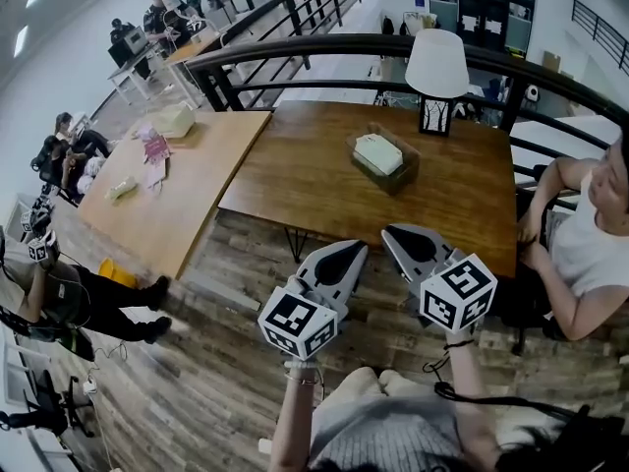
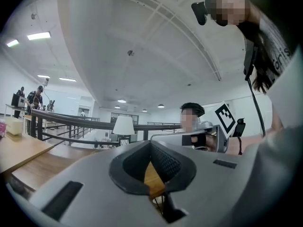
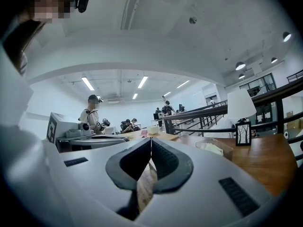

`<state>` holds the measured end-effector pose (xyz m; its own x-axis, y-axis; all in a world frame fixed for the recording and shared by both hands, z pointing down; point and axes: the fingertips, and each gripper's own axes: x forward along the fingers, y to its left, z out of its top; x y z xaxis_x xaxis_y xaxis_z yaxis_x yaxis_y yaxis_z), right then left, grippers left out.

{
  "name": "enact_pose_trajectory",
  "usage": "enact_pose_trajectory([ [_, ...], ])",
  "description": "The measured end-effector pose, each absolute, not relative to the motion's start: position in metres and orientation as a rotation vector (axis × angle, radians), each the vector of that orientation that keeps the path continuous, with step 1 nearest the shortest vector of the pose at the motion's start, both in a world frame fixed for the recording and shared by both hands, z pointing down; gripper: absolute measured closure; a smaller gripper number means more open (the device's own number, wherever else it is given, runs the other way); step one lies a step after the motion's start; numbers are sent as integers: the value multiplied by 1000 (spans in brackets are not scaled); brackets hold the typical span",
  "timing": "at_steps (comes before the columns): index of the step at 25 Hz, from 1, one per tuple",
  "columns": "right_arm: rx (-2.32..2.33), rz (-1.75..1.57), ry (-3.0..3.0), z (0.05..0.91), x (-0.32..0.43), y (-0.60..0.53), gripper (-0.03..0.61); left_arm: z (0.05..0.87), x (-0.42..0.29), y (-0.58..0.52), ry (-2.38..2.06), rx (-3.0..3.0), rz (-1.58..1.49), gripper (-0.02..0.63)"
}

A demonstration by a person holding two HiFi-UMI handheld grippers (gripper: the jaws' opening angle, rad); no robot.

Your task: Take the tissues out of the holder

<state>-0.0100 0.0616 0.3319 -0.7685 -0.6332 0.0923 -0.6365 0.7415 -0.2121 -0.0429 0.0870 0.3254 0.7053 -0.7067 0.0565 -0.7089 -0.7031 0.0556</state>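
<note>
While both tools hang side by side above the wooden floor (image 1: 216, 372), just short of the near edge of the dark desk (image 1: 295, 170), neither one touches anything on it. The left gripper (image 1: 352, 254) has its jaws brought fully together; in the left gripper view the dark pads meet at the tips of the left gripper (image 2: 150, 143) with nothing caught between them. The right gripper (image 1: 398, 236) is the same, and the right gripper view shows the right gripper (image 3: 151, 140) with its jaws pressed tip to tip and empty. Both point level, toward the desk.

The tissue holder (image 1: 385, 175), a clear open-topped box, sits on the desk toward the far edge, right of the middle and well apart from both grippers. The tissues (image 1: 377, 152) lie inside it as a pale stack that shows above the rim. From the right gripper view the tissue holder (image 3: 227, 155) stands right of the jaws, with the tissues (image 3: 210, 148) in it.

A lamp (image 1: 437, 67) with a white shade stands at the far edge, just behind the holder. A black railing (image 1: 324, 52) curves round beyond that edge. A seated person (image 1: 590, 249) is at the desk's right end. A lighter desk (image 1: 187, 185) adjoins the left edge and carries a few small items that are too small to tell
</note>
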Motion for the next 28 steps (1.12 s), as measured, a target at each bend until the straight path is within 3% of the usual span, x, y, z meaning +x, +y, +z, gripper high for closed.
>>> enact_pose_trajectory([
  [28,942,340,-2857,341,-63,-83,566,335,-78,-65,-1113,2818,59,606],
])
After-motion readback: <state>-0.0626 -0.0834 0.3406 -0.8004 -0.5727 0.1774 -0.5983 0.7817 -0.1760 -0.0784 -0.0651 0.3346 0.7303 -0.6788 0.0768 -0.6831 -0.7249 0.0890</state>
